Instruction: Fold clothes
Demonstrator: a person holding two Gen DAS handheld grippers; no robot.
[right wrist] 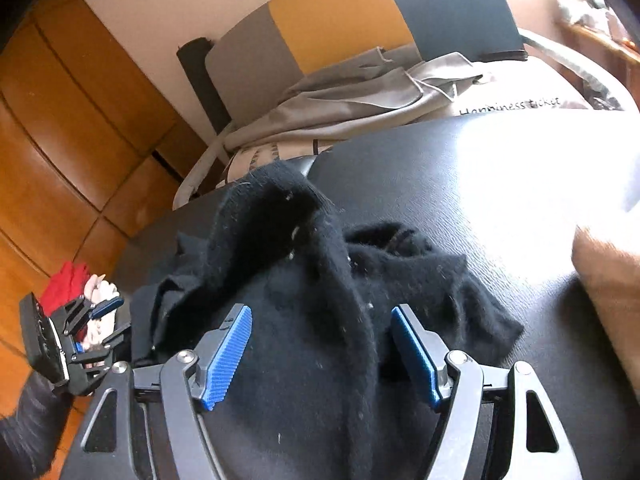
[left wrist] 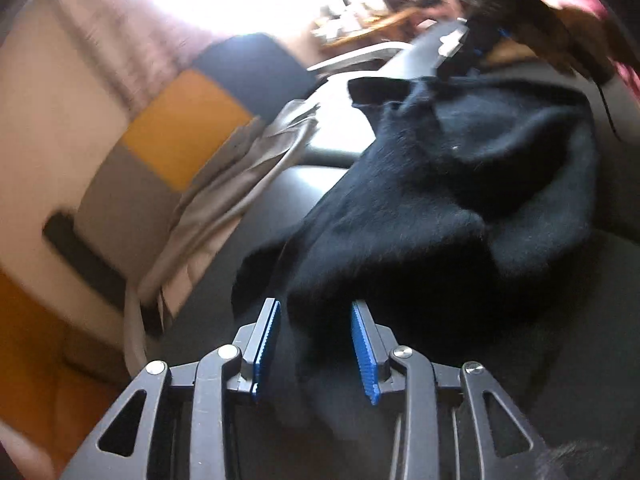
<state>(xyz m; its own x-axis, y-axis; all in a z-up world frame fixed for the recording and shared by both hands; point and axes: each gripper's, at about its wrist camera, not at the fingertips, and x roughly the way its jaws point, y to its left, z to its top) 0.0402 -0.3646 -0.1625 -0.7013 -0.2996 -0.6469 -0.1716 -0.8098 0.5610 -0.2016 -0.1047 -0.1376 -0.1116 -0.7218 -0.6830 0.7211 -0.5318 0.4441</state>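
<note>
**Now both grippers stand open over a crumpled black sweater**

Clearly the black sweater (right wrist: pixel 304 280) is not yet laid flat: it lies bunched on the dark padded surface (right wrist: pixel 460 168), a ridge of fabric humped up at its far end and a flap trailing toward the right. The right gripper (right wrist: pixel 322 354) hangs released over it, blue pads wide apart with cloth below and between them but not pinched. The left gripper (left wrist: pixel 316 350) is likewise unclenched; in its own view dark knit passes between the pads without being pressed (the picture is blurred, so the edge is hard to trace). From the right wrist view that left gripper sits off at the sweater's left margin, in a hand with a dark sleeve.

To do this step well, I would judge, each gripper should take a distinct edge or corner, not the middle of the heap, and draw outward to spread the garment before any fold.

As it lies, its long axis seems to run from near the right gripper away toward the beige clothes (right wrist: pixel 352 96) beyond; which end is collar or hem I cannot tell.
</note>
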